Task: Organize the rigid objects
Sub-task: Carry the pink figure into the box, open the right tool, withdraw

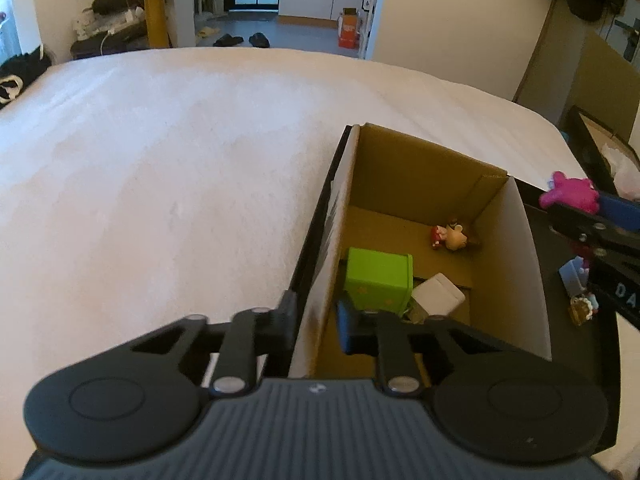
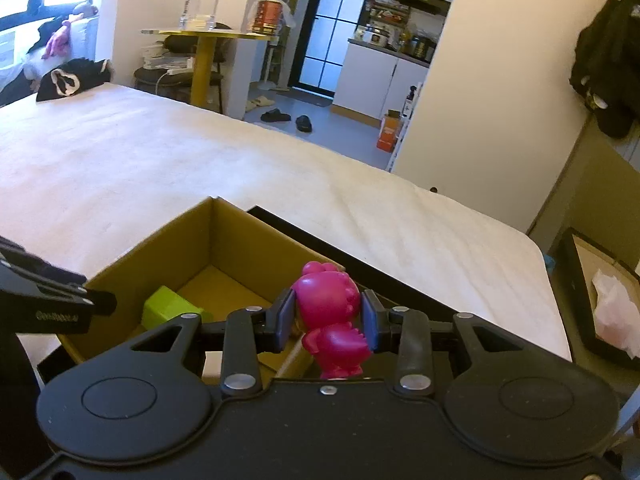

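While one cardboard box (image 1: pixel 424 184) sits at the bed's (image 1: pixel 160 160) right edge with three things inside, a green cube (image 1: pixel 378 280), a white block (image 1: pixel 438 294) and a small figure (image 1: pixel 452 234), one pink toy (image 2: pixel 330 316) is squeezed between the right tongs (image 2: pixel 328 322) over the box's near right corner. The left tongs (image 1: pixel 318 326) stand apart, one finger on each side of the box's left wall, holding nothing. Two or so little toys (image 1: pixel 580 292) right of the box are half hidden.
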Motion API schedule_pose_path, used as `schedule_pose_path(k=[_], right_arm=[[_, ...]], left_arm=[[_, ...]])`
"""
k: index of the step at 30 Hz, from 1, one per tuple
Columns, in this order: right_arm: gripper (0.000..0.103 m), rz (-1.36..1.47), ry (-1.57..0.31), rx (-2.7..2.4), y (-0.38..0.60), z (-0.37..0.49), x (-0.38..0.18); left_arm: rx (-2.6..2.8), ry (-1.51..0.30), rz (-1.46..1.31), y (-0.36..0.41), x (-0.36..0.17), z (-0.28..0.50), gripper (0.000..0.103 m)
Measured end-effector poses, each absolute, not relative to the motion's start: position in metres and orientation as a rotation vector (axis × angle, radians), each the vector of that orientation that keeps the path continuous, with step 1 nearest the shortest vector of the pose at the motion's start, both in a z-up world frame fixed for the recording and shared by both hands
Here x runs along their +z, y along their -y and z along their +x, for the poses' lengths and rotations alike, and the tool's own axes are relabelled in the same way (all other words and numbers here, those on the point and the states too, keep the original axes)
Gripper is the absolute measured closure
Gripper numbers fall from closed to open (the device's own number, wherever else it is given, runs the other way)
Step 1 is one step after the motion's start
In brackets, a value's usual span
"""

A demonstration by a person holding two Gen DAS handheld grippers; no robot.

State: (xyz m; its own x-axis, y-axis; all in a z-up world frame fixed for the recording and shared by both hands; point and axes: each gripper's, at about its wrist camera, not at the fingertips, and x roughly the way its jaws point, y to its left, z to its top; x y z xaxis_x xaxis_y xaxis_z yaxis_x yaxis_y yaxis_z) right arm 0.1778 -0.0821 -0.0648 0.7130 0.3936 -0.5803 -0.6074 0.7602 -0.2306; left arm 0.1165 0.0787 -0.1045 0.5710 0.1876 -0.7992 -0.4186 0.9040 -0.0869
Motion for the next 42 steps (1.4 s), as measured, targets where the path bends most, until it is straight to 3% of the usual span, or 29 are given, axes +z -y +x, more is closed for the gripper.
schedule_pose_path(k=[2,15,22,42], right_arm=[[0.068,-0.434,-0.535,0.59,0.075,0.176,-0.065],[0.067,-0.47,-0.51,0.688,0.049,0.171,-0.064],[0.048,-0.442,-0.524,0.677,0.06,0.169,-0.061],[0.048,-0.351,-0.606,0.595,0.129,0.163,-0.076]], left_arm=[[0.354,-0.897,-0.281,-0.078,-0.105,0.117,0.093],[0.349,-0.892,-0.286,-0.081,-0.105,0.117,0.093],[0.347,-0.893,-0.3,-0.082,-0.106,0.117,0.092],[0.366,-0.9,-0.222,-0.069,-0.101,0.119,0.092]])
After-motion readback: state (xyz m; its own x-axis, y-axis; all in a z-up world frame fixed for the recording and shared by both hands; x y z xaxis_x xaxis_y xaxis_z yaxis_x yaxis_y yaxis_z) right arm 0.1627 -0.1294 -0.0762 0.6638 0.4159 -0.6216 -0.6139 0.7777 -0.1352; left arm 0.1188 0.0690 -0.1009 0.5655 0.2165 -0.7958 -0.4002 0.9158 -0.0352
